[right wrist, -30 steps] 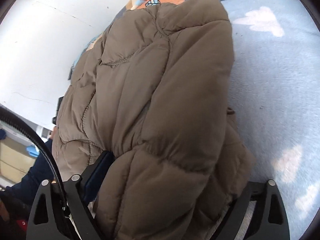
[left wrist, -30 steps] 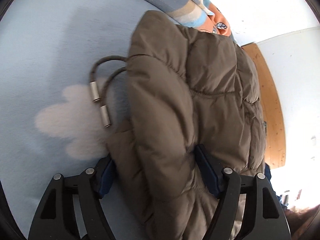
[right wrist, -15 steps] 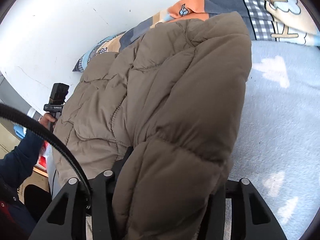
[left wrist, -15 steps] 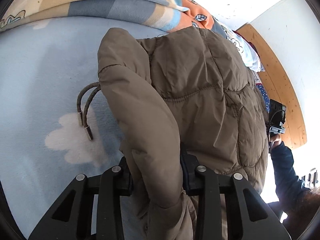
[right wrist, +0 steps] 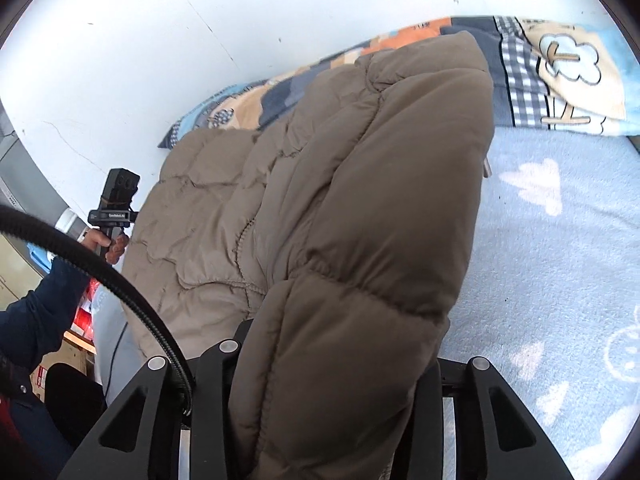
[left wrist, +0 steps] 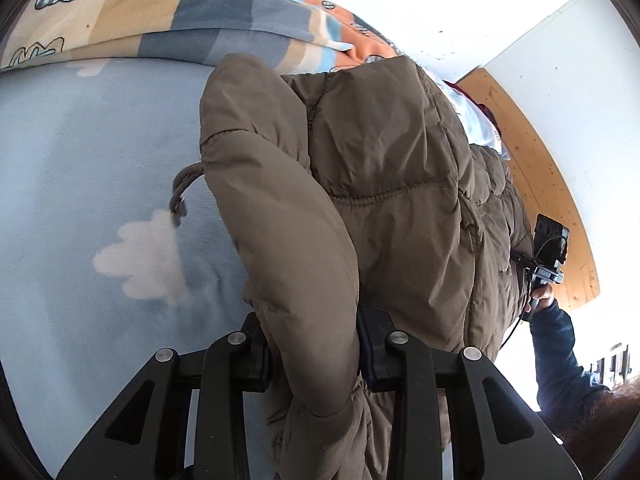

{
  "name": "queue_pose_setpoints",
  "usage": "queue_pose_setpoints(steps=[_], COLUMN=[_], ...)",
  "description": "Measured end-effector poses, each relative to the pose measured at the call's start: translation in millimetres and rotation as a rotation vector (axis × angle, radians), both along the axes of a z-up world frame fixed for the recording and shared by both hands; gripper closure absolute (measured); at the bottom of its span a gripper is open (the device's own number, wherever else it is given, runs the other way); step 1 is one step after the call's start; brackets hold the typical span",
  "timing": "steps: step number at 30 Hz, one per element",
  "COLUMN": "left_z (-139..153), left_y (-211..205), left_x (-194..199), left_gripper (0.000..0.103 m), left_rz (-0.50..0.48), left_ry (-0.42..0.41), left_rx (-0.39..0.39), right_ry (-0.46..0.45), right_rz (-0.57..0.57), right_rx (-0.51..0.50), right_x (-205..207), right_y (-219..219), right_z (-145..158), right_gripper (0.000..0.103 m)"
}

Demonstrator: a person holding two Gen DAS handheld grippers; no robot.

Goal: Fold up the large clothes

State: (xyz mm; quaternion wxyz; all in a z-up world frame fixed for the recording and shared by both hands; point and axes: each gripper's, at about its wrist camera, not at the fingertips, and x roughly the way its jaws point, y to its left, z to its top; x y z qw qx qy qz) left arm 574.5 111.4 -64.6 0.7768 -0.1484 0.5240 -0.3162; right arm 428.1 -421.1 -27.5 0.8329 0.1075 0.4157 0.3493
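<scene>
A brown quilted puffer jacket (left wrist: 380, 200) is lifted off a light blue fleece blanket (left wrist: 80, 180). In the left wrist view a thick fold of it fills my left gripper (left wrist: 316, 340). The jaws are closing and the pads press into the fabric. A grey drawstring (left wrist: 180, 192) with metal tips dangles from the fold. In the right wrist view another padded fold of the jacket (right wrist: 360, 200) sits in my right gripper (right wrist: 340, 352). Those jaws are closing too and squeeze the fabric, and the right finger is hidden behind the padding.
A patterned quilt (left wrist: 160, 20) lies bunched along the white wall behind the jacket. A wooden bed board (left wrist: 540, 180) runs on the right. A hand in a dark blue sleeve (right wrist: 40, 312) holds a black device (right wrist: 118, 200) at the jacket's far edge. A black cable (right wrist: 120, 288) arcs close by.
Both grippers have closed on folds of the jacket and risen, lifting it off the blanket. The drawstring now hangs free instead of lying flat. More wall and quilt are in view.
</scene>
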Motion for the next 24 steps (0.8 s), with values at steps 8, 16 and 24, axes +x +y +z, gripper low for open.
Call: queue_pose_setpoints(steps=[8, 16, 24], left_z=[39, 91, 75], left_y=[-5, 13, 21], left_x=[-46, -119, -172], left_gripper=[0.073, 0.073, 0.073], left_rz=[-0.012, -0.010, 0.033], left_ry=[-0.032, -0.064, -0.031], left_rx=[-0.062, -0.080, -0.089], right_ry=[-0.076, -0.098, -0.051], right_rz=[-0.006, 0.005, -0.017], right_rx=[0.014, 0.020, 0.028], right_x=[-42, -100, -159], right_y=[-7, -2, -8], right_z=[45, 85, 72], right_gripper=[0.062, 0.062, 0.063])
